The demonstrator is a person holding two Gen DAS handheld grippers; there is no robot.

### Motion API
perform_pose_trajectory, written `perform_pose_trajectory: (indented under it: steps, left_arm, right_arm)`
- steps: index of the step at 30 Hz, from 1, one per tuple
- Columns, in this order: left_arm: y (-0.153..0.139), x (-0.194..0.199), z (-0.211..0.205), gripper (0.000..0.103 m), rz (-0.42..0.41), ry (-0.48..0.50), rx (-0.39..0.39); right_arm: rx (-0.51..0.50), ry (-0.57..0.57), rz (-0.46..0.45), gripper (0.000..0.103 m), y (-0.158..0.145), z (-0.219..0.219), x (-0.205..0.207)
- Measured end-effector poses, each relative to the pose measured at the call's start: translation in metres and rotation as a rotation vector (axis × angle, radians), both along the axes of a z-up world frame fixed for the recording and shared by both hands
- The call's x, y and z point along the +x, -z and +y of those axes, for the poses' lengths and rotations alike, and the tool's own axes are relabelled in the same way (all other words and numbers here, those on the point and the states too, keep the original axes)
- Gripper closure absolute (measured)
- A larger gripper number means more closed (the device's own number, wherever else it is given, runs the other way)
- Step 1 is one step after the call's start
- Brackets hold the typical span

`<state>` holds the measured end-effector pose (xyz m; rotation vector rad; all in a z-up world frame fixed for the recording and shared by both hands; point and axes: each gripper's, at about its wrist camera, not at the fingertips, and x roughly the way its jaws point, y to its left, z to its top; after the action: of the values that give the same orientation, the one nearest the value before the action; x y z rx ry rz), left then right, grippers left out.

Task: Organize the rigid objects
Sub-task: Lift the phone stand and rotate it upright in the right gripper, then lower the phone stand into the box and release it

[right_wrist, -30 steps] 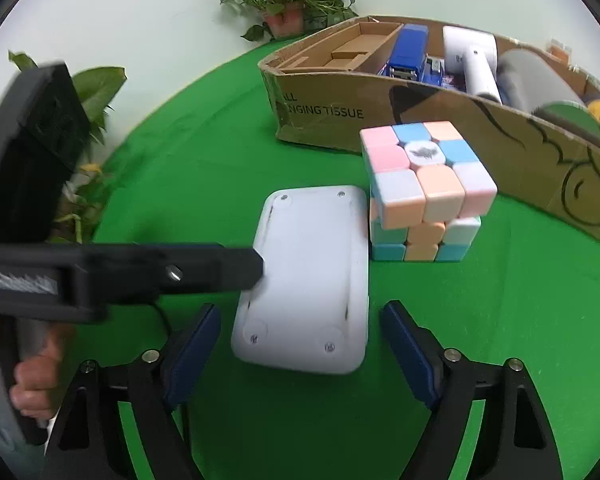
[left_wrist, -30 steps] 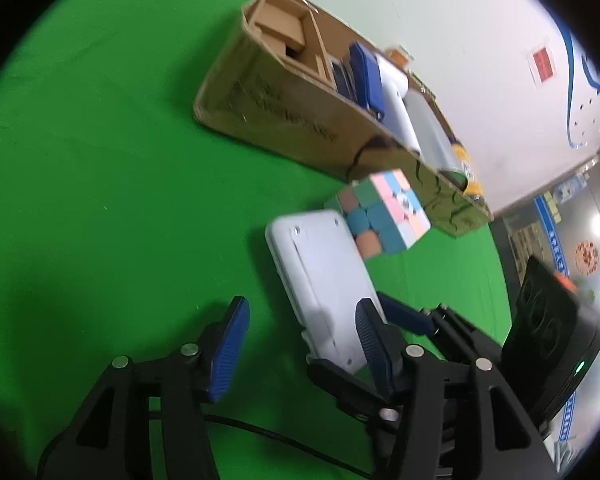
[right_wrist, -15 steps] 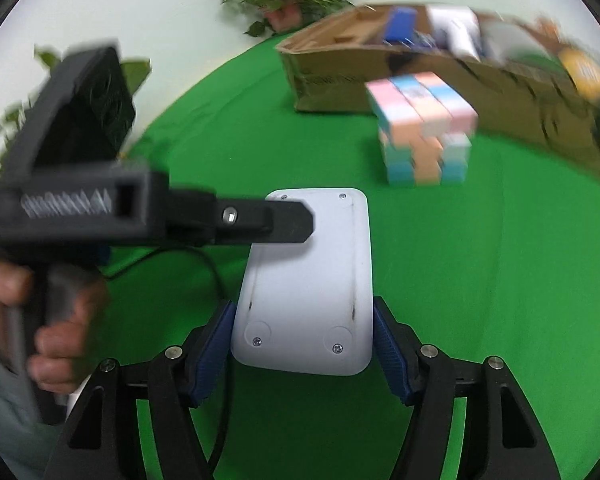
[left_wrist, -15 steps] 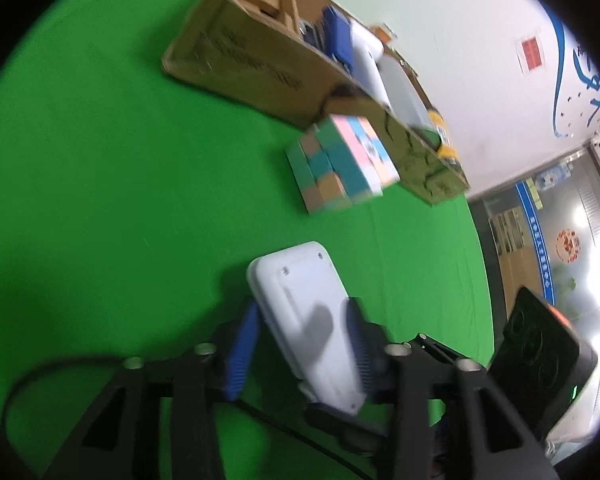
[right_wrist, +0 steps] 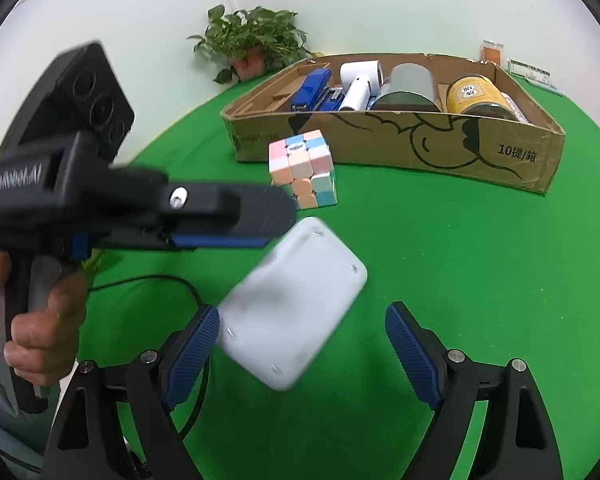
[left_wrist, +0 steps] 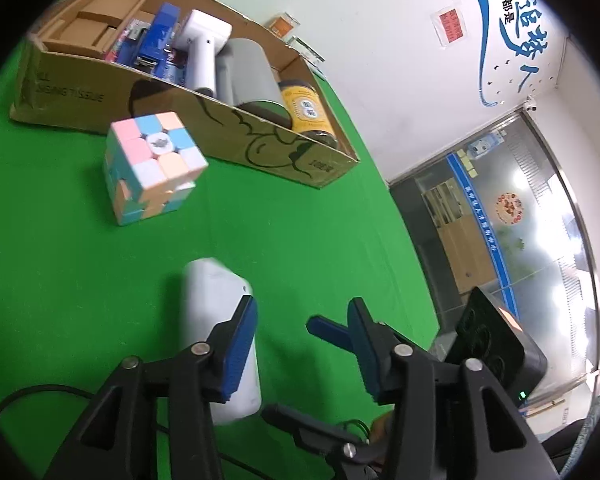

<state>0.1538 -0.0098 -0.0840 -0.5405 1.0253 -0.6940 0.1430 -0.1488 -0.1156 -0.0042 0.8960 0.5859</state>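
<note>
You are working over the green cloth [right_wrist: 440, 240] with a white flat rounded-corner device [right_wrist: 294, 308] lying skewed ahead of you, blurred in both views. In the right wrist view its long axis is running diagonally, from low beside the right gripper's [right_wrist: 302, 350] left finger up toward the pastel puzzle cube [right_wrist: 303, 168]. That gripper's jaws are opening wide; the device is sitting between them, its near corner about touching the left pad [right_wrist: 192, 354], the right pad standing clear, so nothing is pinched.

Your left gripper [left_wrist: 300, 350] is also opening, with only bare cloth between its jaws. The device [left_wrist: 220, 340] is lying just outside its left finger, partly hidden behind it, and whether it is touching that finger cannot be told.

The right gripper seems the nearer and better placed: you are probably needing to square it to the diagonal before closing across the short width.

The cardboard box [right_wrist: 400, 148] is lying beyond the cube, already holding a blue stapler [right_wrist: 312, 88], a white handheld gadget [right_wrist: 358, 84], a grey cylinder [right_wrist: 410, 84] and a yellow-labelled jar [right_wrist: 474, 94]. Its left end looks emptiest. The cube is standing near the direct path; the cloth to the right is lying open.
</note>
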Motion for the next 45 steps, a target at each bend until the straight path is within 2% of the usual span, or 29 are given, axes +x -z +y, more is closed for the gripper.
perform_pose_trajectory:
  steps: [2,6,8,9,10,11,14,17,20,23,27,29,30,33,36,38,40,43,45]
  left_arm:
    - [0.003,0.000,0.000,0.057,0.008,-0.002,0.003]
    - [0.004,-0.013,0.028,0.057,-0.008,-0.060,0.076]
    - [0.013,-0.008,0.039,0.050,0.027,-0.112,0.123]
    - [0.019,-0.007,0.044,0.043,0.050,-0.133,0.168]
    - [0.026,-0.003,0.044,0.043,0.080,-0.132,0.207]
    - [0.034,0.000,0.043,0.043,0.114,-0.100,0.212]
    - [0.052,0.003,0.037,0.044,0.209,-0.042,0.109]
    - [0.053,-0.001,0.023,0.044,0.229,-0.003,0.050]
    - [0.037,-0.007,0.002,0.044,0.179,0.077,-0.066]
    - [0.021,-0.009,-0.022,0.044,0.106,0.152,-0.150]
    - [0.010,-0.012,-0.029,0.045,0.015,0.147,-0.127]
    - [0.010,-0.013,-0.022,0.045,0.002,0.118,-0.112]
    - [0.012,-0.013,-0.018,0.041,0.005,0.100,-0.093]
    - [0.025,-0.002,-0.011,0.040,0.052,0.048,-0.043]
    - [0.038,-0.004,-0.011,0.040,0.108,0.049,-0.016]
    - [0.047,-0.003,-0.017,0.040,0.135,0.055,-0.002]
    - [0.054,-0.003,-0.021,0.040,0.162,0.069,0.000]
    - [0.056,-0.003,-0.025,0.040,0.164,0.083,0.013]
    - [0.059,-0.003,-0.027,0.040,0.172,0.088,0.015]
  right_arm:
    - [0.005,0.017,-0.007,0.018,0.000,0.003,-0.004]
    - [-0.023,-0.006,0.022,0.018,0.012,0.021,0.000]
    - [-0.033,-0.026,0.014,0.018,0.018,0.032,0.002]
    - [-0.040,-0.019,0.017,0.018,0.020,0.036,0.003]
    - [-0.038,-0.012,0.029,0.018,0.022,0.037,0.004]
    - [-0.026,-0.002,0.054,0.018,0.025,0.037,0.006]
    - [-0.011,0.015,0.074,0.018,0.027,0.034,0.008]
    - [-0.019,0.021,0.042,0.018,0.020,0.026,0.002]
    - [-0.042,0.041,-0.008,0.018,0.009,0.012,-0.007]
    - [-0.088,0.070,-0.036,0.018,0.006,-0.001,-0.013]
    - [-0.096,0.178,-0.049,0.018,0.003,-0.031,-0.014]
    - [-0.077,0.211,-0.032,0.027,0.003,-0.044,-0.011]
    - [-0.081,0.222,-0.031,0.028,0.004,-0.047,-0.009]
    - [-0.132,0.234,-0.024,0.028,0.014,-0.052,-0.005]
    - [-0.147,0.230,0.024,0.028,0.027,-0.051,-0.005]
    - [-0.176,0.225,-0.003,0.029,0.029,-0.040,-0.009]
    - [-0.244,0.230,-0.047,0.036,0.030,-0.030,-0.015]
    - [-0.230,0.224,-0.043,0.037,0.033,-0.029,-0.014]
    - [-0.154,0.226,-0.002,0.037,0.030,-0.032,-0.013]
